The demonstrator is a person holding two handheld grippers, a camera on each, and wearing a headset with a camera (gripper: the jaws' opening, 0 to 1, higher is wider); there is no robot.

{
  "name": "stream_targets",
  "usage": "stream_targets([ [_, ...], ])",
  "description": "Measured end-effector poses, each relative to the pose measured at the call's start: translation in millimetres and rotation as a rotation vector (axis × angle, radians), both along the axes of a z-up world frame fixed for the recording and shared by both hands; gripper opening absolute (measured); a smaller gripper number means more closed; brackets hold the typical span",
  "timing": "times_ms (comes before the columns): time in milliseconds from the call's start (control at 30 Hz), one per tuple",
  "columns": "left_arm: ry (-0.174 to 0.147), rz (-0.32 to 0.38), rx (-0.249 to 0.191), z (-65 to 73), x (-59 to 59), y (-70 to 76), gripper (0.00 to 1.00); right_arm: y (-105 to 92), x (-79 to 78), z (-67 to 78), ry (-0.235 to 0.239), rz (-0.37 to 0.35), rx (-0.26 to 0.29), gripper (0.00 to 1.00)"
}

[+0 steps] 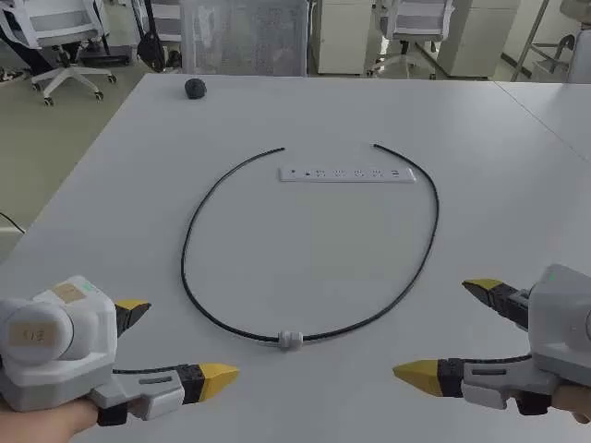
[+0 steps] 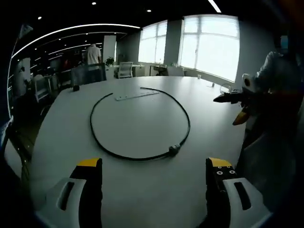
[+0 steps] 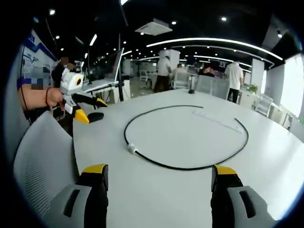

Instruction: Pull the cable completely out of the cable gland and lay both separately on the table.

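Observation:
A long black cable [image 1: 199, 208] lies in an open loop on the white table [image 1: 305, 240]. A small white cable gland [image 1: 290, 339] sits threaded on the cable at the loop's near side, also seen as the gland [image 2: 174, 150] and gland [image 3: 132, 149]. My left gripper [image 1: 175, 343] hovers open at the near left, nothing between its yellow-tipped fingers [image 2: 89, 164]. My right gripper [image 1: 450, 334] hovers open at the near right, equally empty. Both stay short of the cable [image 2: 137, 156], well apart from the gland.
A white power strip [image 1: 347, 173] lies inside the loop's far side. A small dark round object [image 1: 196, 88] rests near the table's far edge. Office chairs [image 1: 57, 37] and people stand beyond the table.

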State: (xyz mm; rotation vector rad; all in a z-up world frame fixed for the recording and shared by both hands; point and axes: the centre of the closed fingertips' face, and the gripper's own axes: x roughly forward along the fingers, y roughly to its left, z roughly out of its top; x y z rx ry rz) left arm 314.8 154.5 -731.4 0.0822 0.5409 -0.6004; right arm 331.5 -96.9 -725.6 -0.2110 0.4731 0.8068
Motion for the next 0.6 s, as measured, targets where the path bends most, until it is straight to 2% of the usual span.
stream_targets([
  [600, -0.006, -0.013, -0.001, 0.9, 1.2, -6.5, 0.90, -4.6, -4.3, -2.0, 0.009, -0.014, 0.007, 0.99],
])
